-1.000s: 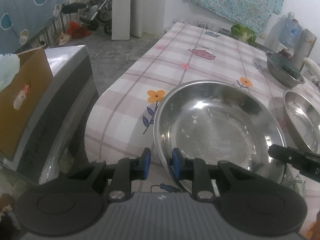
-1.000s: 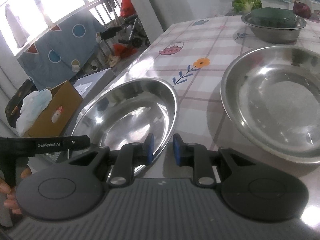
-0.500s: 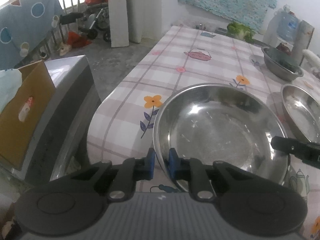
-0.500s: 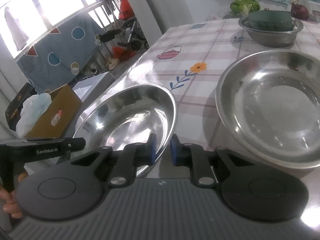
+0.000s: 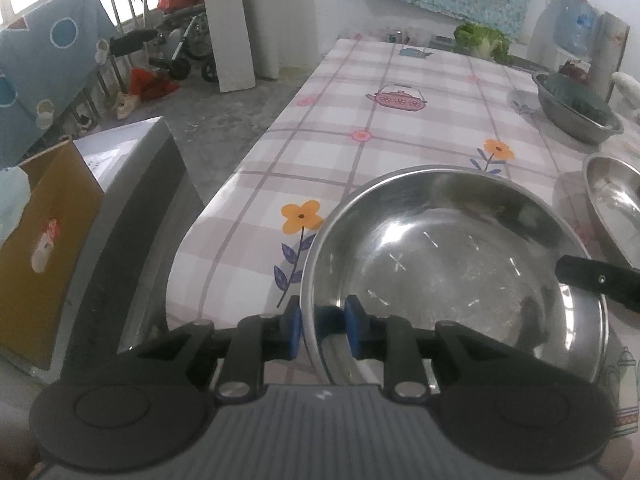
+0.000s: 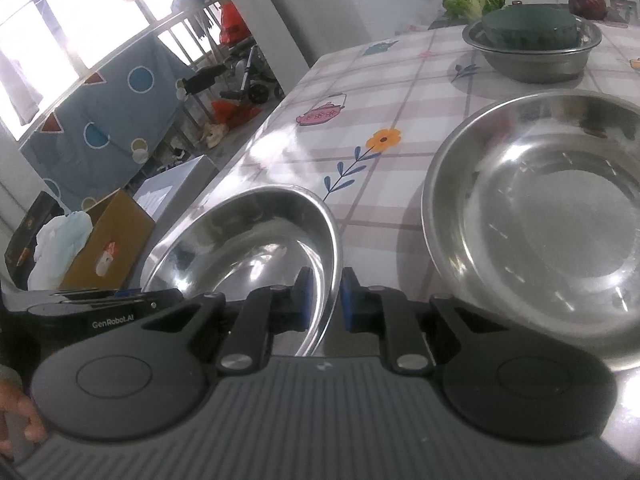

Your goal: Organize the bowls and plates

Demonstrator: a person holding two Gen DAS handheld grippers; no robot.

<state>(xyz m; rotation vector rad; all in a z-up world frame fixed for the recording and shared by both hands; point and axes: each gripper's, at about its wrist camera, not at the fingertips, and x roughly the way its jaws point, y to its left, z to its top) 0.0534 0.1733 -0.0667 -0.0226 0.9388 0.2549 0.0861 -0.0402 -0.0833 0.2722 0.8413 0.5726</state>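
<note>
The left gripper (image 5: pixel 320 322) is clamping the near rim of a wide steel bowl (image 5: pixel 452 264) at the counter's (image 5: pixel 360 112) near end, its jaws having just eased slightly wider. The right gripper (image 6: pixel 323 296) is clenching that bowl's opposite rim. A second steel bowl (image 6: pixel 552 216) is sitting just beside it, and a third (image 6: pixel 532 50), holding something dark green, is standing farther back.
</note>
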